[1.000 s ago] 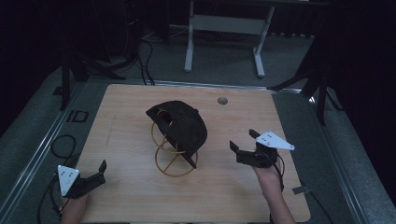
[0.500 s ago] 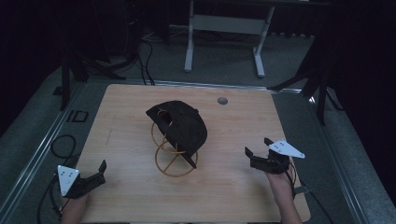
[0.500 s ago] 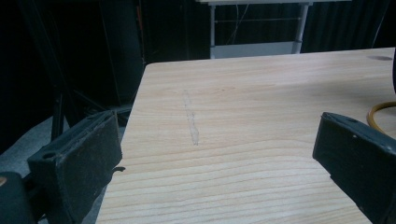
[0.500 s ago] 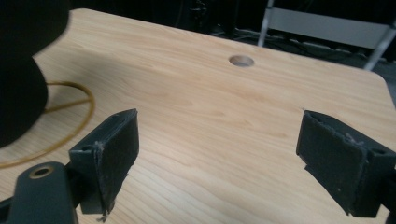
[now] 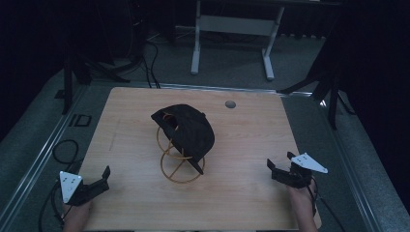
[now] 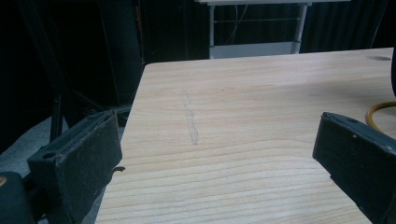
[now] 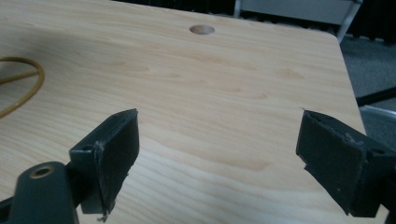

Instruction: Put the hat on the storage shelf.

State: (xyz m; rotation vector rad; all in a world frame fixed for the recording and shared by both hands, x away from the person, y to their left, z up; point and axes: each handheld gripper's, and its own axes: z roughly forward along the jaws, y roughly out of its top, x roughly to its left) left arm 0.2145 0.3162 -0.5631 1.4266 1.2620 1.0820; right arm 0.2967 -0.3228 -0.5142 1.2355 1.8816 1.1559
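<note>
Black cap [image 5: 186, 133] on yellow wire ring stand [image 5: 177, 164] between wide-open left gripper [image 5: 99, 180] and wide-open right gripper [image 5: 279, 169], "ID" marking [image 5: 80, 120] beyond left gripper.

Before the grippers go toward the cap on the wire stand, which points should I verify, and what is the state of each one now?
1. Left gripper open and holding nothing: ok, its jaws stand wide apart in the left gripper view.
2. Right gripper open and holding nothing: ok, its jaws are also spread.
3. Black cap sitting on the wire stand: ok, it rests on top, tilted.
4. Bare table between each gripper and the stand: ok.
5. Stand fixed to the table: cannot tell.
6. Cap fastened to the stand: cannot tell.
</note>
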